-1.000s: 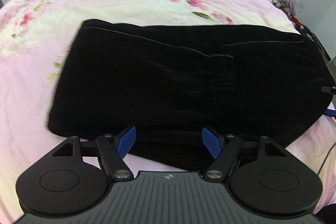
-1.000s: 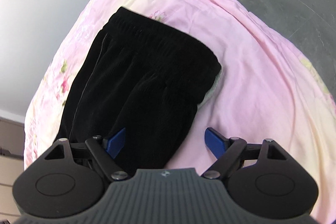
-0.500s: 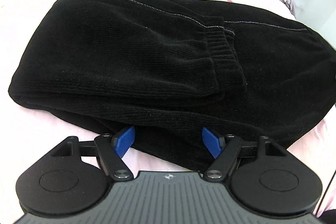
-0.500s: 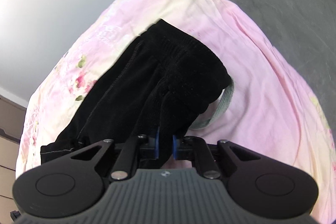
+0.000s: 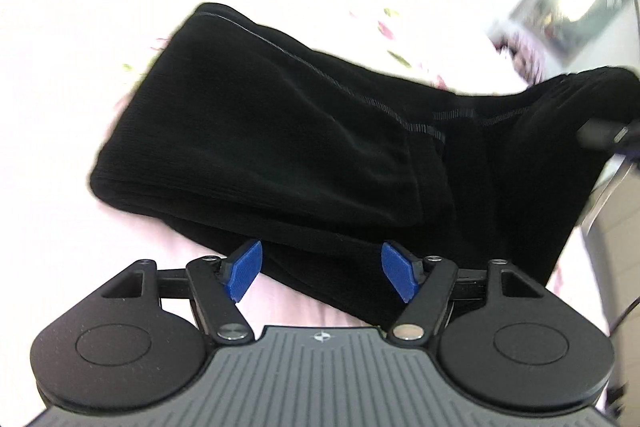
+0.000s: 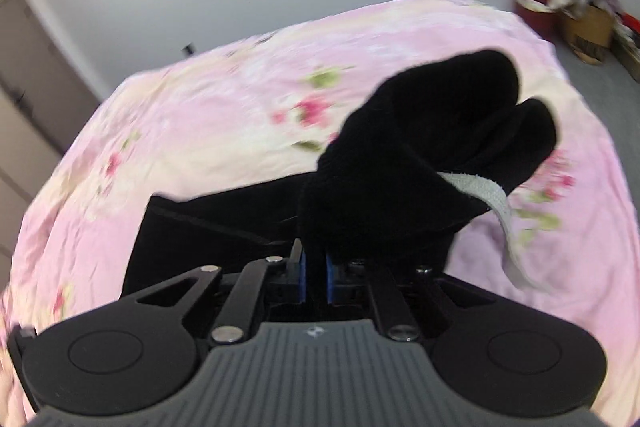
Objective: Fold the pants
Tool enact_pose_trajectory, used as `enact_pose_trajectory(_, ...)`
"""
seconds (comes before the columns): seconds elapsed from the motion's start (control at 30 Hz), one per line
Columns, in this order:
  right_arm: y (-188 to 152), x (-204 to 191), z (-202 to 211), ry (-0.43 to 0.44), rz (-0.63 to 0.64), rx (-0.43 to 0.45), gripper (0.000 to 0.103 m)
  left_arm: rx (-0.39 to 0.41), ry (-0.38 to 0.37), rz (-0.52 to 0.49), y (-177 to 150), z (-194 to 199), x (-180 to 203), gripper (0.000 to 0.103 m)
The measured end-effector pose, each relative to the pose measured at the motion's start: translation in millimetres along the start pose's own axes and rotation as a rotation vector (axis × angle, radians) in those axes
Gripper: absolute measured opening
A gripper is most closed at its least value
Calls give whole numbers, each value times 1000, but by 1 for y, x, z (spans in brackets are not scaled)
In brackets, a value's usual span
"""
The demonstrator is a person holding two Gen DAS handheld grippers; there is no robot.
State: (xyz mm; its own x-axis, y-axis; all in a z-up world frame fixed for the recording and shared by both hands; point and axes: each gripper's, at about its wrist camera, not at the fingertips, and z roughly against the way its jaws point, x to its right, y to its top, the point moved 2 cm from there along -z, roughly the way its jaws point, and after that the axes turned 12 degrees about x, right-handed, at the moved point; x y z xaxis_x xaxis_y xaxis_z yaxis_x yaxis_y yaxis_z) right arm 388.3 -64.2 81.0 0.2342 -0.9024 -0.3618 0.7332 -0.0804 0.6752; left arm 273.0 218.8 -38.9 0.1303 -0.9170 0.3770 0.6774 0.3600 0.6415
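Black corduroy pants (image 5: 280, 147) lie folded on the pink flowered bed cover (image 5: 80, 107). My left gripper (image 5: 322, 275) sits at their near edge. Its jaws are closing, still wide apart, with the fabric's lower edge lying between the blue pads and neither pad pressing on it. My right gripper (image 6: 315, 277) is shut on one end of the pants (image 6: 420, 155) and holds that bunch up above the bed, a grey inner band (image 6: 480, 187) hanging out of it. In the left wrist view that lifted end rises at the far right, where part of the right gripper (image 5: 604, 135) shows.
The bed cover (image 6: 240, 107) spreads wide around the pants. A white wall stands behind it, with wardrobe doors (image 6: 24, 75) at the left. Boxes and a red bin (image 6: 584, 23) stand on the grey floor at the right.
My right gripper shut on the end of the pants, then rose and rolled, lifting that end off the bed. My left gripper shifted along the near edge and its jaws drew in slightly.
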Motion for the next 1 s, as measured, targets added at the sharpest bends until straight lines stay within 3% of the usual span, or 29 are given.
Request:
enact_pose_trajectory(0.2,-60,-85,-40,73,291,-156,4,43,25,37,0,15,-30,80)
enact_pose_trajectory(0.33,-119,-109,-71,70,434,-285,6,23,13,45,-8,13,-39,80)
enact_pose_trajectory(0.43,-144,-111,-86,73,485,-323,9,24,-11,45,-11,13,-44,80)
enact_pose_trajectory(0.5,-143,-113,-89,70,490,-316,11,38,-41,49,-10,17,-48,80)
enact_pose_trajectory(0.57,-141,-113,-86,96,478,-327,19,49,-69,70,-8,22,-53,80)
enact_pose_trajectory(0.63,-137,-112,-79,138,448,-349,36,51,-103,101,-3,27,-61,79)
enact_pose_trajectory(0.73,-132,-116,-65,171,458,-379,47,46,-156,119,5,26,-61,79)
enact_pose_trajectory(0.83,-119,-118,-43,183,492,-355,55,31,-214,152,14,22,-59,79)
enact_pose_trajectory(0.97,-91,-118,-25,137,540,-270,54,35,-254,235,38,13,-58,81)
enact_pose_trajectory(1.0,-84,-114,-24,115,546,-254,48,35,-256,240,46,10,-55,83)
